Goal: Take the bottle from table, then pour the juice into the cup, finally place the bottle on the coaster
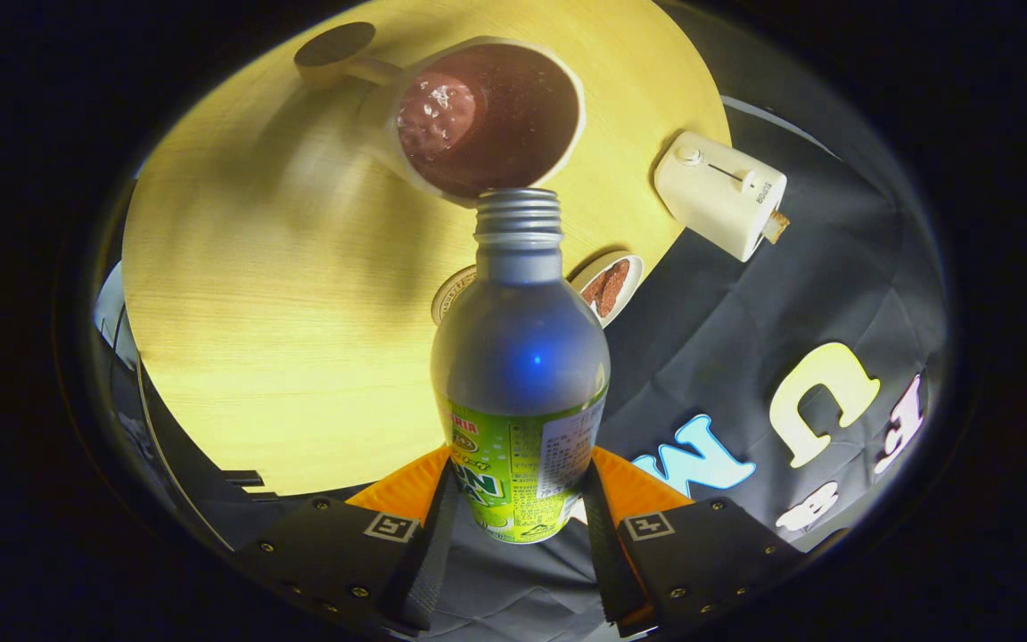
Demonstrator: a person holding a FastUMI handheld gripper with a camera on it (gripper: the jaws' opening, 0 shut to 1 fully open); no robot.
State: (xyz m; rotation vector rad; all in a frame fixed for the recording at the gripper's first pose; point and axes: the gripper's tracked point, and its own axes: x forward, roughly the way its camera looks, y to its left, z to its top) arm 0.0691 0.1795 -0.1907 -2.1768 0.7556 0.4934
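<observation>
My gripper (518, 486) is shut on a silver metal bottle (520, 357) with a green label, both fingers pressing on its lower body. The bottle is uncapped, and its threaded mouth points away from me at a white cup (487, 116) on the round wooden table (246, 294). The cup holds dark reddish juice with bubbles on one side, and its handle points away toward the table's far side. The bottle's mouth sits just at the cup's near rim. A round coaster (453, 292) peeks out from behind the bottle's neck, on the table between the cup and me.
A small white dish (612, 285) with brown contents lies on the table beside the bottle's neck. A white boxy appliance (720, 192) stands at the table's edge beyond it. A dark round disc (333, 45) lies past the cup's handle. Black cloth hangs beyond the table.
</observation>
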